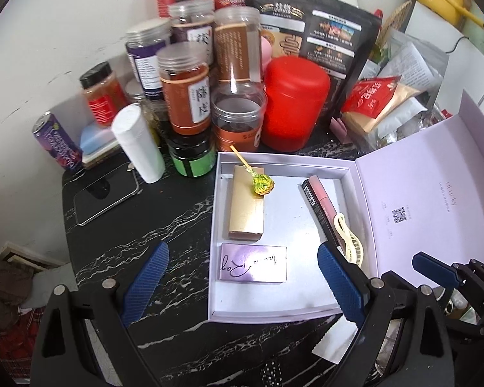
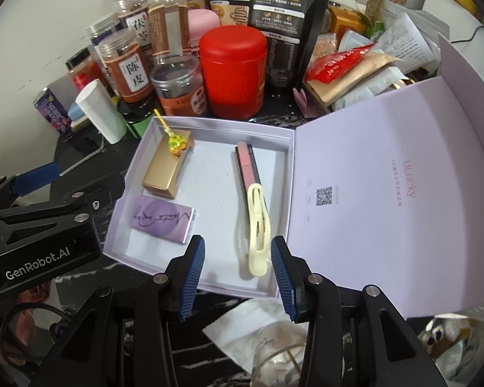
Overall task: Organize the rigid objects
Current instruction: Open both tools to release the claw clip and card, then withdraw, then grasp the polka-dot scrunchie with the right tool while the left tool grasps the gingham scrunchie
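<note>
Both tools hang above an open lilac gift box (image 1: 345, 174) on a cluttered black marble worktop (image 1: 151, 225): the left hand-held gripper (image 1: 242, 287) spread wide and empty, the right hand-held gripper (image 2: 237, 274) part open, holding nothing. Inside lie a gold carton (image 1: 247, 206) topped by a lollipop (image 1: 263, 185), a purple card box (image 1: 254, 263), a lipstick (image 2: 247, 161) and a cream hair clip (image 2: 258, 225). The lollipop may roll off if the carton is nudged. Crowded jars (image 1: 184, 90) and a red canister (image 1: 293, 100) press the far rim; the raised lid (image 2: 387, 177) blocks the right side.
</note>
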Motion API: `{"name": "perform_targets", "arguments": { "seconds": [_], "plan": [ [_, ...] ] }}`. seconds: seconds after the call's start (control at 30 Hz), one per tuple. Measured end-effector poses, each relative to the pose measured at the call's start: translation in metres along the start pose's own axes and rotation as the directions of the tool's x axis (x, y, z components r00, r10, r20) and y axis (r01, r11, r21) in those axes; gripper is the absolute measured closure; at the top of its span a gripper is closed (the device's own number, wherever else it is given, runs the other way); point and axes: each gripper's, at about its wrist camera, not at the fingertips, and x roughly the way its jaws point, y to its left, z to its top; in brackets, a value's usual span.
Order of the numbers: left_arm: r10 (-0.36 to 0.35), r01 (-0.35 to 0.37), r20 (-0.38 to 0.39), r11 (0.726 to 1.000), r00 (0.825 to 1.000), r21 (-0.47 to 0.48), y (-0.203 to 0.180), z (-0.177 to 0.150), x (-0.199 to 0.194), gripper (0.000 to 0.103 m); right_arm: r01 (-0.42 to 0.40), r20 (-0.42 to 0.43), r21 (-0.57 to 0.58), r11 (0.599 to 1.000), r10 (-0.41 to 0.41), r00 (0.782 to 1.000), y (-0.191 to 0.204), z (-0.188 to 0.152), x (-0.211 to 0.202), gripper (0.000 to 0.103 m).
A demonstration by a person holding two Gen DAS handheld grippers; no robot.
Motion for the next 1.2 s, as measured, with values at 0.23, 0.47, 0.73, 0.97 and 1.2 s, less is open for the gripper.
{"name": "perform_targets", "arguments": {
  "seconds": [0.23,0.47,0.73,0.97,1.2],
  "plan": [
    [0.009,-0.008,0.014,1.0,1.0,-0.026,0.016,-0.012,-0.023,0.008,-0.015,0.02,-0.017,1.0,0.015,1.0,0.014,-0.009,-0.02,0.061],
    [0.015,-0.015,-0.002,0.998,1.0,-0.055,0.034,-0.033,-0.037,0.008,-0.037,0.012,-0.049,0.998,0.038,0.999,0.032,-0.026,-0.029,0.061],
    [0.018,-0.02,-0.02,0.995,1.0,-0.095,0.054,-0.061,-0.05,0.008,-0.073,-0.023,-0.081,0.994,0.071,0.997,0.054,-0.05,-0.031,0.061],
    [0.023,-0.028,-0.04,0.99,0.999,-0.138,0.072,-0.086,-0.055,0.008,-0.119,-0.055,-0.095,0.988,0.114,0.992,0.069,-0.073,-0.029,0.061],
    [0.034,-0.041,-0.051,0.988,0.998,-0.146,0.082,-0.108,-0.057,0.008,-0.156,-0.08,-0.095,0.983,0.148,0.986,0.078,-0.092,-0.026,0.061]
  ]
}}
